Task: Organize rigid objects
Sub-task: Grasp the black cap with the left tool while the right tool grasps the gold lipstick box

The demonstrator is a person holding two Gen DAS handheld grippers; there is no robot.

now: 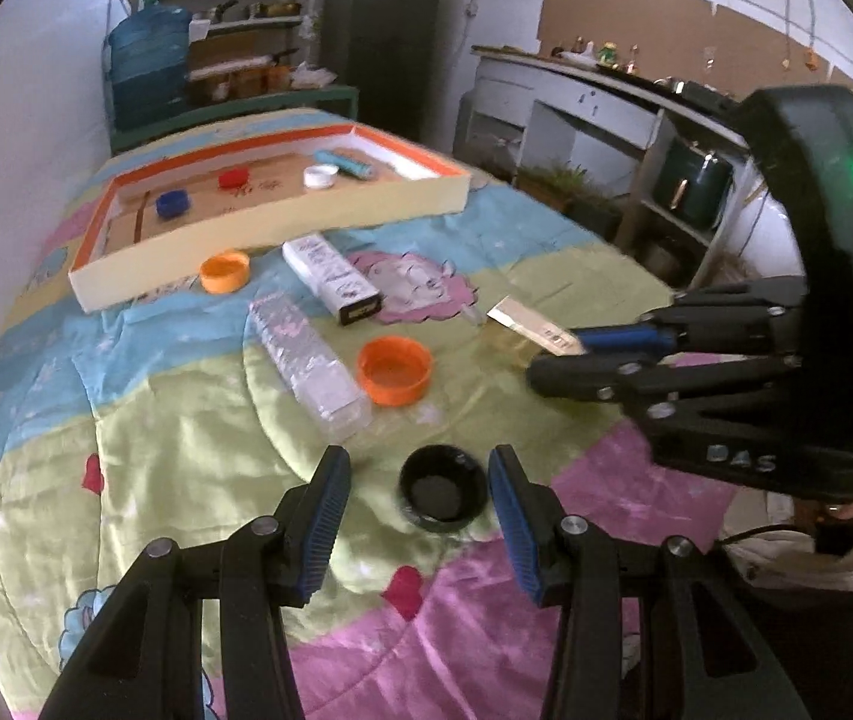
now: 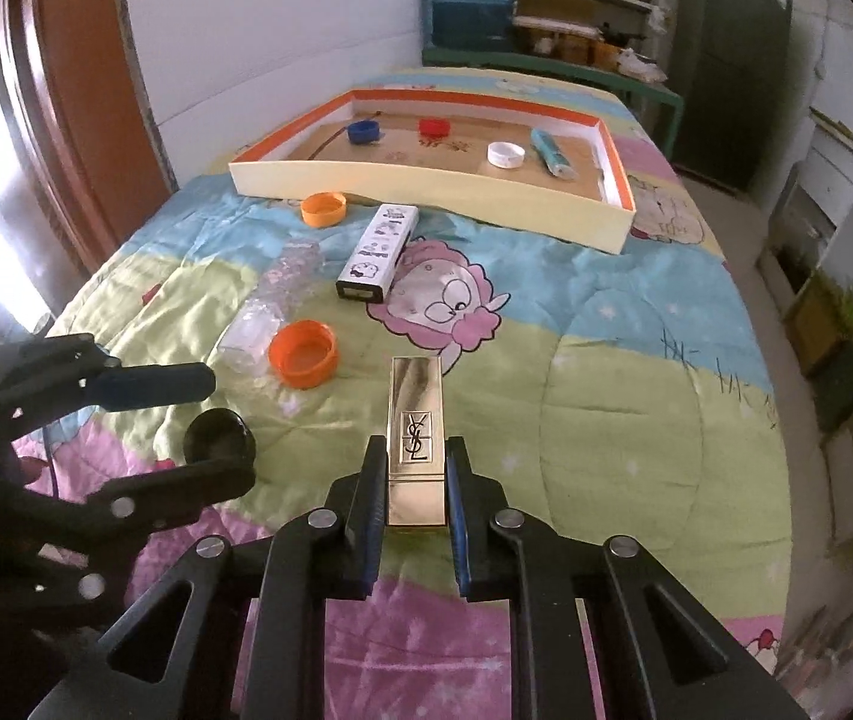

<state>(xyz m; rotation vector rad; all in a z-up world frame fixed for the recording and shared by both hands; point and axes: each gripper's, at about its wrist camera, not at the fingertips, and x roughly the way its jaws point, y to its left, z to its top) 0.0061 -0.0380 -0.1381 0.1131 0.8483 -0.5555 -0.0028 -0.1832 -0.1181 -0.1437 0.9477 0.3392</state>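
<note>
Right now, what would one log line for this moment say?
right gripper: shut on gold box | left gripper: open around black cap | tray: four items inside

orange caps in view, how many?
2. One orange cap lies by the tray's front wall; the other orange cap sits beside the clear bottle. None visibly hidden.

Quilt (image 2: 636, 360): pastel bands of blue, green, pink; cartoon prints, red hearts.
Tray (image 2: 426, 186): cream outside, orange inner rim, brown floor.
Inside tray: blue cap (image 2: 363, 131), red cap (image 2: 434, 127), white cap (image 2: 506, 155), teal tube (image 2: 551, 152).
Near tray: two orange caps (image 2: 323, 209), white carton (image 2: 377, 253) with black cartoon print.
Gold box (image 2: 416, 420), black monogram.
Black cap (image 1: 443, 487).
</note>
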